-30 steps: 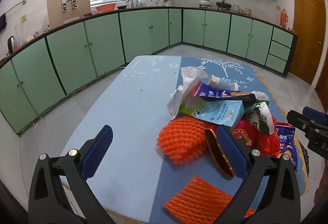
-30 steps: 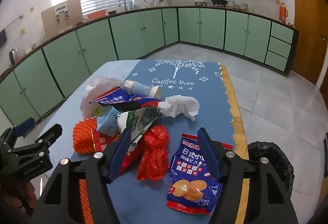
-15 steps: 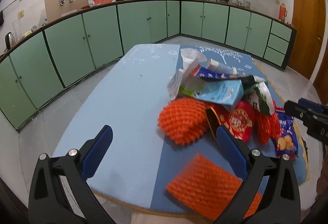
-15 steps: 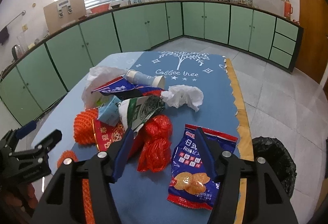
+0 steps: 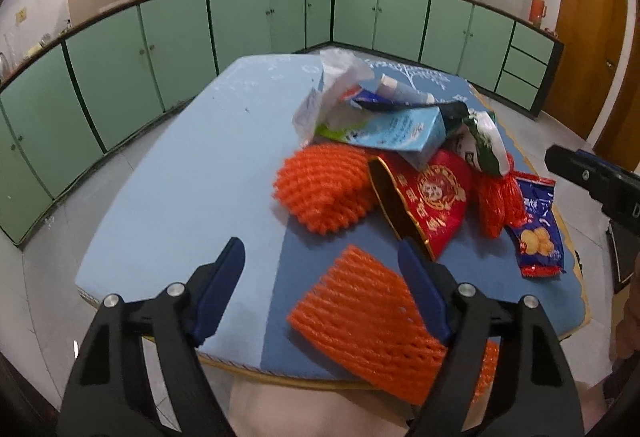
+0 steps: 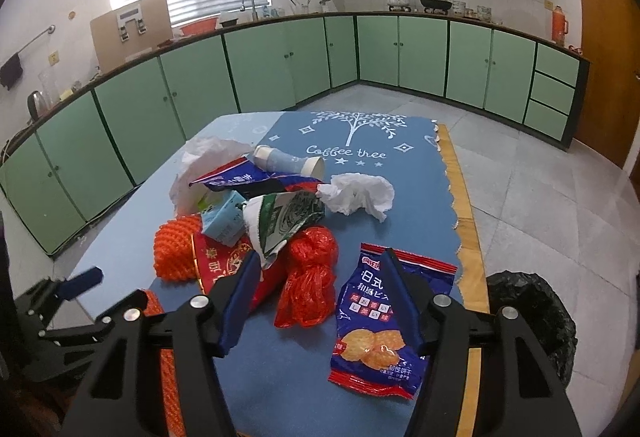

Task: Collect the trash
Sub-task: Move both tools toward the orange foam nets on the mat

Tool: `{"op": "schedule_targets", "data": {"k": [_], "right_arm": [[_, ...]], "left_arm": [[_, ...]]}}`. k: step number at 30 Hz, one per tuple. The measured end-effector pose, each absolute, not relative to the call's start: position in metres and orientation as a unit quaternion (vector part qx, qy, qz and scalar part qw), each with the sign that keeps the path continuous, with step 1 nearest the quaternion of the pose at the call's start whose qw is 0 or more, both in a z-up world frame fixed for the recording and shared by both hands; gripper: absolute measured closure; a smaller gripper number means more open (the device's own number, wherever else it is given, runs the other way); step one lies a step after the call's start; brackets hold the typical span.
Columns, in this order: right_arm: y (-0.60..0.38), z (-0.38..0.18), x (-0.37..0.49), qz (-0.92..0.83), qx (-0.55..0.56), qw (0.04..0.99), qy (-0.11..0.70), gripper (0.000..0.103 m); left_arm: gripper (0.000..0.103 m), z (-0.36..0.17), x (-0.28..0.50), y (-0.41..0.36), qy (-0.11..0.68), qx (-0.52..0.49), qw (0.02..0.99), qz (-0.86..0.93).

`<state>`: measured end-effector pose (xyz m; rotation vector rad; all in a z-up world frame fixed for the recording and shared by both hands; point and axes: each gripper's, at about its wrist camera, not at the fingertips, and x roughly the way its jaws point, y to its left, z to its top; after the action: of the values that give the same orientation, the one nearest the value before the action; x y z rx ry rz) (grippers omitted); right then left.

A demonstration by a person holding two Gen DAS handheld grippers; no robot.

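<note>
A heap of trash lies on the blue table [image 5: 180,177]: a balled orange foam net [image 5: 324,189], a red packet [image 5: 432,197], a light-blue carton [image 5: 400,133] and a green-white wrapper [image 6: 280,221]. A flat orange foam net [image 5: 368,313] lies at the near edge. My left gripper [image 5: 320,249] hangs over it with its jaws closing; the net sits under the right finger and the pads are not pressing it. My right gripper [image 6: 318,257] hovers open above a red plastic bag [image 6: 312,277], beside a blue biscuit packet [image 6: 384,317].
A black-lined bin [image 6: 532,313] stands on the floor by the table's right side. A crumpled white tissue [image 6: 356,193], a small bottle [image 6: 284,161] and a white plastic bag [image 6: 204,157] lie further back. Green cabinets ring the room.
My left gripper has tipped down and come closer to the flat orange net, and its jaws have narrowed. The right gripper has stayed almost still with slightly narrower jaws.
</note>
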<state>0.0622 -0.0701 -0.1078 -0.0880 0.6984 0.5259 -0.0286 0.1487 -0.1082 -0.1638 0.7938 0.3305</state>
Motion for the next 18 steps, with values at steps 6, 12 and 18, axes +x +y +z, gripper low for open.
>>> {"op": "schedule_targets", "data": {"k": [6,12,18], "right_arm": [[-0.068,-0.11,0.062,0.256,-0.047,0.904,0.34,0.042],[-0.068,-0.112,0.065,0.253,-0.045,0.903,0.344,0.042],[-0.069,-0.113,0.066,0.253,-0.045,0.902,0.346,0.042]], "left_arm": [[0.034,-0.119,-0.024,0.143,0.411,-0.079,0.898,0.139],[0.089,-0.133,-0.018,0.143,0.436,-0.092,0.887,0.121],[0.103,-0.13,-0.018,0.147,0.425,-0.106,0.891,0.12]]}}
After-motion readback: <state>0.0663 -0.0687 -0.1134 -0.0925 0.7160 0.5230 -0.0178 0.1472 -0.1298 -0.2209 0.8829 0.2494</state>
